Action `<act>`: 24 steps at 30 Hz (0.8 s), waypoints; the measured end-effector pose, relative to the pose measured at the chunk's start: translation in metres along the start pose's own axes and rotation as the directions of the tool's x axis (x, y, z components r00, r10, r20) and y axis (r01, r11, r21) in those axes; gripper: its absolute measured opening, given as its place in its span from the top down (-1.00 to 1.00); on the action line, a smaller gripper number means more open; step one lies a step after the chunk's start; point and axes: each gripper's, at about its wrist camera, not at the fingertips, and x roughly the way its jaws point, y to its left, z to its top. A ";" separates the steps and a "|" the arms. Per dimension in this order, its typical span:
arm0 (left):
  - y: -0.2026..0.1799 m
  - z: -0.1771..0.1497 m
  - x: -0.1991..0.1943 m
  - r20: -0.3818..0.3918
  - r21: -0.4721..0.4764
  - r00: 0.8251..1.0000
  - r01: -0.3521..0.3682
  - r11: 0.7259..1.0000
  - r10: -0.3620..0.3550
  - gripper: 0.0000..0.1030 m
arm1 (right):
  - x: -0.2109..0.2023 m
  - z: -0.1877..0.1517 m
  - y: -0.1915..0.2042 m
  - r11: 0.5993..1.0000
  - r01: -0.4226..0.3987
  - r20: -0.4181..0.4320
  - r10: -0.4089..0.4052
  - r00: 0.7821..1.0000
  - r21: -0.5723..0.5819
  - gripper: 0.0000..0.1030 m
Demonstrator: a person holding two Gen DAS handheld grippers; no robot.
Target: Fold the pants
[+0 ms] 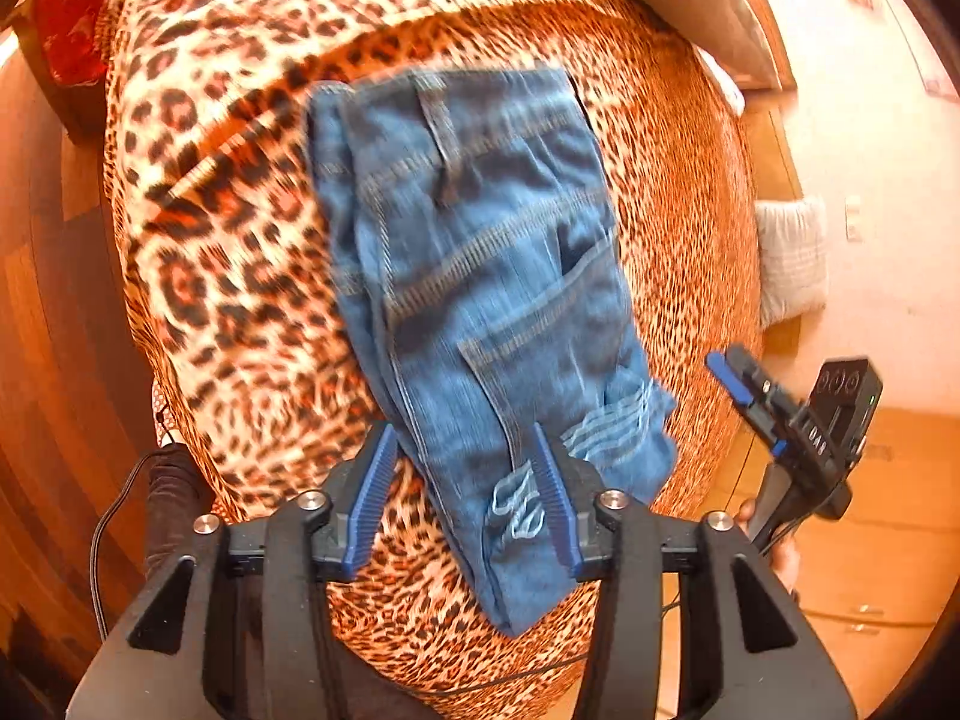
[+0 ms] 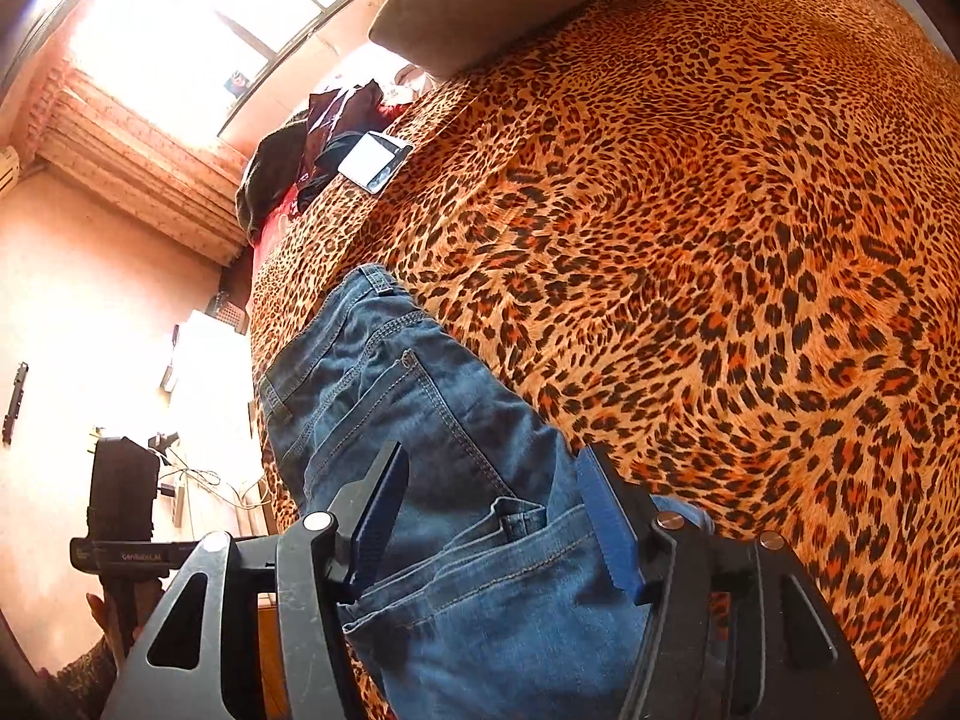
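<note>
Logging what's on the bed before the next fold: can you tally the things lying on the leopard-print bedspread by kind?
Folded blue jeans: 1
Grey pillow: 1
White tablet-like device: 1
Dark clothes heap: 1
Total: 4

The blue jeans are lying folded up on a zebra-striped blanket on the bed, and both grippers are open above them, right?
Almost. The blanket has leopard spots, not zebra stripes; the right wrist view shows it clearly. The rest holds: the folded blue jeans lie on it, with the left gripper and right gripper open above them.
</note>
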 end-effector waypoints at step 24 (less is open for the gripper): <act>0.038 0.092 0.037 -0.068 -0.081 0.994 0.077 0.994 -0.082 -0.31 | 0.196 0.116 0.095 0.979 0.026 -0.300 -0.087 0.950 -0.201 -0.40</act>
